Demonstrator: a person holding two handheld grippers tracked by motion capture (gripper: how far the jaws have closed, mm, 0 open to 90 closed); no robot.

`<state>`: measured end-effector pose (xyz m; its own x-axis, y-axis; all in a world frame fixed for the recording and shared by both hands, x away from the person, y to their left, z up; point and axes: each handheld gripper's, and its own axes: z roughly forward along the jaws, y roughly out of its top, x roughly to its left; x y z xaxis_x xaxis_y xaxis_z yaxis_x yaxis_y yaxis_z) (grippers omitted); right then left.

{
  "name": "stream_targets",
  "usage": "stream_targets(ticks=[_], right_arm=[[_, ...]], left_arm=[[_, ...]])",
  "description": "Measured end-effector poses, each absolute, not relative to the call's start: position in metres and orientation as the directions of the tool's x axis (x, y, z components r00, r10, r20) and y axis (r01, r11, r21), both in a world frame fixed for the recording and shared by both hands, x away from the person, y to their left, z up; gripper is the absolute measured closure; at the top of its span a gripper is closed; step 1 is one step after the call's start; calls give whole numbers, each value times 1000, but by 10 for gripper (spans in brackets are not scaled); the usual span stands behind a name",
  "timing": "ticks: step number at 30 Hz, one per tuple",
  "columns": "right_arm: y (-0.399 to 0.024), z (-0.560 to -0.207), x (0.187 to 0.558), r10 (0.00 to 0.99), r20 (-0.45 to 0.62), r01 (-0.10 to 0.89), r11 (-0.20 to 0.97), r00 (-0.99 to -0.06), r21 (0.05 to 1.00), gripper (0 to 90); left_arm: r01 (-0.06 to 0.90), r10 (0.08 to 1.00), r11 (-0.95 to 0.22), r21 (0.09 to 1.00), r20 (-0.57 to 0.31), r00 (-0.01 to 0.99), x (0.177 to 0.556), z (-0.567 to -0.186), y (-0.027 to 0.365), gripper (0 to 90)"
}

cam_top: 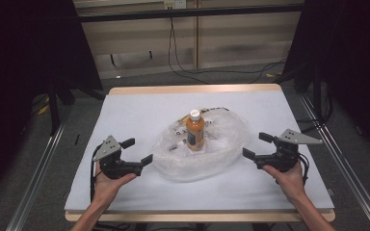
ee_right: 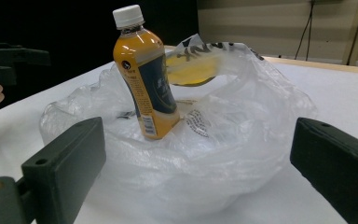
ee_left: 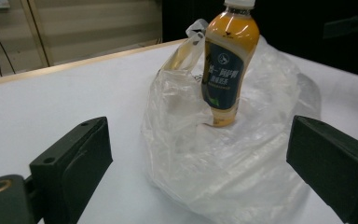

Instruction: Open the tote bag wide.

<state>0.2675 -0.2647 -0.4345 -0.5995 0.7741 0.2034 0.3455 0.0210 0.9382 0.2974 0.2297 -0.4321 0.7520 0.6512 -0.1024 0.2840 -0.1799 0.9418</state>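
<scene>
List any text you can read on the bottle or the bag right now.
Nothing reads clearly enough to quote.
Bottle: dark label with a round white logo and a line of large pale characters, too blurred to read; small print below, too small.
Bottle, right gripper view: barcode near the base, digits unreadable.
Bag: black print on the handle and on a patch beside the bottle, too crumpled and small to read.

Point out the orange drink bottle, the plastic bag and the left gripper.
Orange drink bottle (cam_top: 195, 132), high view, on its label.
Plastic bag (cam_top: 221, 154), high view, on its crumpled right side.
Left gripper (cam_top: 137, 151), high view, midway between its open fingertips.
</scene>
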Motion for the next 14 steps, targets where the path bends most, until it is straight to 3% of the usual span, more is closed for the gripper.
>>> stream_targets(ticks=[3, 11, 14], right_arm=[[-271, -434, 257, 779, 224, 376, 17, -586, 926, 32], [-284, -442, 243, 819, 191, 376, 32, -541, 926, 47], [-287, -444, 244, 828, 178, 368, 36, -531, 929, 42]], left_arm=[[289, 649, -162, 944, -118, 752, 291, -432, 233, 47], [249, 679, -219, 943, -36, 734, 280, -445, 243, 62], [267, 684, -214, 940, -51, 728, 282, -449, 247, 60]])
